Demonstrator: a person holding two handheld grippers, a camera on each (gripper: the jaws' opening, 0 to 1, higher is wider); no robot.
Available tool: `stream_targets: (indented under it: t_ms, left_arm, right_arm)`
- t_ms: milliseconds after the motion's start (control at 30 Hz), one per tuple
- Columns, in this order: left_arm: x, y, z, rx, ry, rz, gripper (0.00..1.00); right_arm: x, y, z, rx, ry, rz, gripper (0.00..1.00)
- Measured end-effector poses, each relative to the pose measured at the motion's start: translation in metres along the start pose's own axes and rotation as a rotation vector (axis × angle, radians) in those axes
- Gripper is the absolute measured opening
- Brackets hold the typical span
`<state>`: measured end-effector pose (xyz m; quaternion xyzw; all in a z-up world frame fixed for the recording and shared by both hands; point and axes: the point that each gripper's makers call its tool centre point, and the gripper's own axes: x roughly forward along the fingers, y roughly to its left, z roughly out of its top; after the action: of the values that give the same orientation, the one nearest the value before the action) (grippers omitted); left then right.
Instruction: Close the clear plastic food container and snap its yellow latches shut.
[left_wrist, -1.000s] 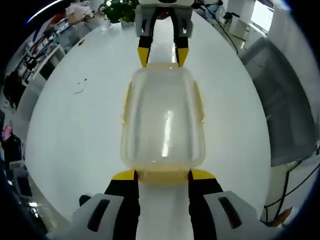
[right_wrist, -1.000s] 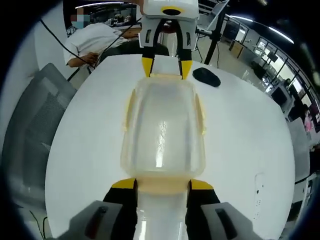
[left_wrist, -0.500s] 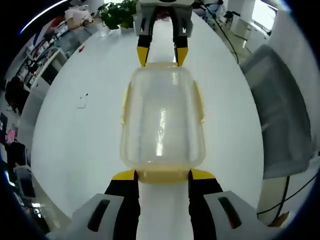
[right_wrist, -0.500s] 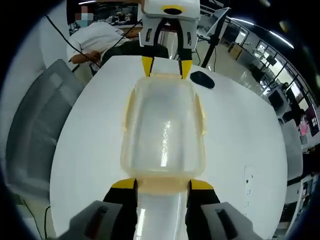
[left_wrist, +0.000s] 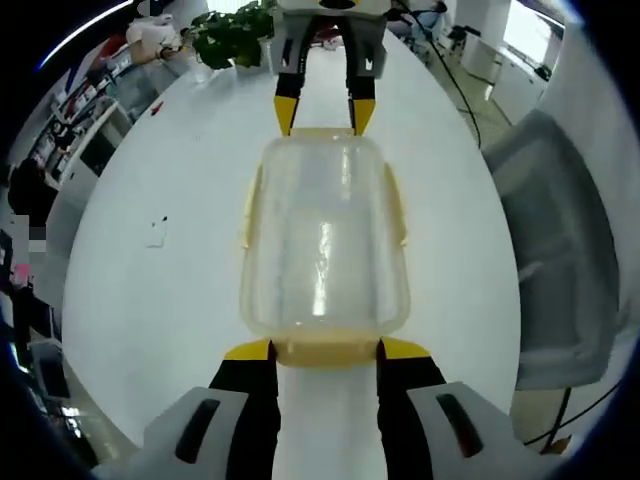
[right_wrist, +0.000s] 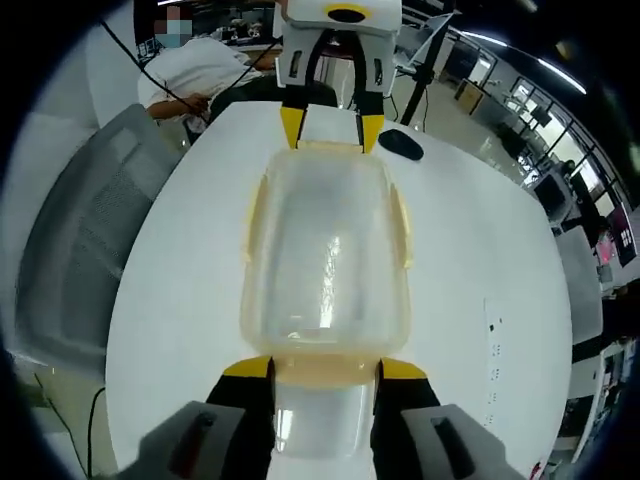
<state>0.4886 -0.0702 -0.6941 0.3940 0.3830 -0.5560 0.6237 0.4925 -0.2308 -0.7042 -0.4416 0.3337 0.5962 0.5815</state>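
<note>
The clear plastic food container with yellow latches (left_wrist: 325, 250) is held above the white counter (left_wrist: 150, 300). The left tool (left_wrist: 325, 352) grips one end latch. The right tool (right_wrist: 325, 372) grips the opposite end latch, its jaws closed onto it.

A white round bench (left_wrist: 150, 300) carries everything. In the left gripper view a clear box (left_wrist: 325, 245) with yellow latches is over its middle, a small pale scrap (left_wrist: 155, 232) lies well off to one side, and a leafy plant (left_wrist: 235, 35) stands at the far edge. In the right gripper view a dark mouse (right_wrist: 402, 143) lies near the box's far end.
</note>
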Motion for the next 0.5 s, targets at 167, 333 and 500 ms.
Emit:
stream_targets:
  t_ms: [167,333,500]
  left_arm:
    - [0.005,-0.001,0.015,-0.003,-0.006,0.003,0.35]
    - [0.012,-0.001,0.026,0.005,-0.004,0.000,0.35]
    - [0.018,-0.001,0.040,0.012,-0.014,-0.005,0.35]
  right_arm:
    - [-0.005,0.001,-0.014,0.002,0.001,-0.002,0.35]
    - [-0.009,0.005,-0.027,0.007,0.014,0.004,0.35]
    - [-0.016,0.006,-0.041,0.013,0.016,-0.001,0.35]
